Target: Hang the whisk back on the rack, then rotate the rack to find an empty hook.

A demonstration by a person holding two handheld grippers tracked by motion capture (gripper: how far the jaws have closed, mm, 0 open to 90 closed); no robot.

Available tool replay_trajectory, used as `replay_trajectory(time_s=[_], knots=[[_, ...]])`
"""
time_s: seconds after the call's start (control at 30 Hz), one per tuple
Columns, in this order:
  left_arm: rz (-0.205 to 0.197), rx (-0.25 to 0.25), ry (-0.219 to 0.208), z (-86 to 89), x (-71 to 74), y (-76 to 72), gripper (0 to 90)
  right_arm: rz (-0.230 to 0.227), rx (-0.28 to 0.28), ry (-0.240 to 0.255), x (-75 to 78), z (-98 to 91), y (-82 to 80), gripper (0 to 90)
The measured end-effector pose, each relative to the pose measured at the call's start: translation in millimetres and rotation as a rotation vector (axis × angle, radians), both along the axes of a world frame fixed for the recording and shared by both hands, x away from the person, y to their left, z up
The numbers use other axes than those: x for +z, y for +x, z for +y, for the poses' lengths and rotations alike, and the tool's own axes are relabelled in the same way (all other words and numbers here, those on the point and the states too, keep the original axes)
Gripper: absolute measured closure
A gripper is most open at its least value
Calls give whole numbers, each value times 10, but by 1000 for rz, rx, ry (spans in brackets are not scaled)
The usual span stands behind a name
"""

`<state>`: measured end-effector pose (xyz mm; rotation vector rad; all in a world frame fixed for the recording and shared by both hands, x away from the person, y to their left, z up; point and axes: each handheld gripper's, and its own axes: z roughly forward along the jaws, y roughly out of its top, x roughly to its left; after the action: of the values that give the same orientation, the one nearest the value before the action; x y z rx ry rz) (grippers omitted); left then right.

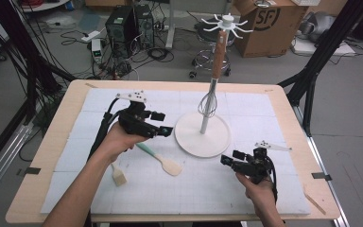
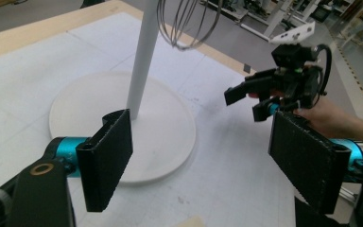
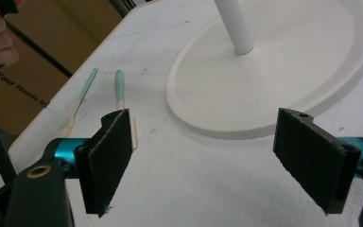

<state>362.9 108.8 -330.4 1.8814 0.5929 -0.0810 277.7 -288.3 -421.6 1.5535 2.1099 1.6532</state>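
Note:
A white utensil stand [image 1: 202, 137] with a round base, a pole and a ring of hooks on top stands mid-table. A wire whisk [image 1: 208, 103] hangs beside its pole. A spatula [image 1: 163, 161] with a green handle lies on the mat left of the base. My left gripper [image 1: 164, 124] hovers over the spatula's handle end, open, with nothing between its pads [image 2: 106, 156]. It faces the stand's base [image 2: 160, 137] and the whisk [image 2: 184, 26]. My right gripper [image 1: 231, 157] is open and empty, low at the front right, facing the base [image 3: 283, 75] and the spatula [image 3: 119, 87].
A second green-handled utensil [image 1: 118, 176] with a pale head lies near the left forearm; in the right gripper view it [image 3: 82, 94] lies beside the spatula. A white mat [image 1: 194, 194] covers the wooden table [image 1: 47, 156]. Cardboard boxes, computers and cables are on the floor beyond.

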Motion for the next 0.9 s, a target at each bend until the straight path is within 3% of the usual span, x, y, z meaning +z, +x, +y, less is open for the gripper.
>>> replay_trajectory(time_s=[0.1,0.2,0.47,0.6,0.7,0.83,0.9], knots=[[16,4,14,51,-101,-13,235,-3,-3,2,5,9,-1,194],[16,12,-4,104,-170,-59,235,-8,-2,3,20,9,-9,193],[-7,33,31,310,-474,-399,235,-17,-20,9,46,-55,-33,194],[2,60,-14,417,-602,-552,235,-21,-22,12,95,-59,-43,193],[-5,65,1,456,-671,-665,233,-37,-20,24,171,-51,-30,199],[-18,71,-1,509,-765,-839,233,-66,-4,61,346,-27,-4,358],[-20,82,0,530,-813,-901,233,-80,-1,66,446,-23,31,511]])
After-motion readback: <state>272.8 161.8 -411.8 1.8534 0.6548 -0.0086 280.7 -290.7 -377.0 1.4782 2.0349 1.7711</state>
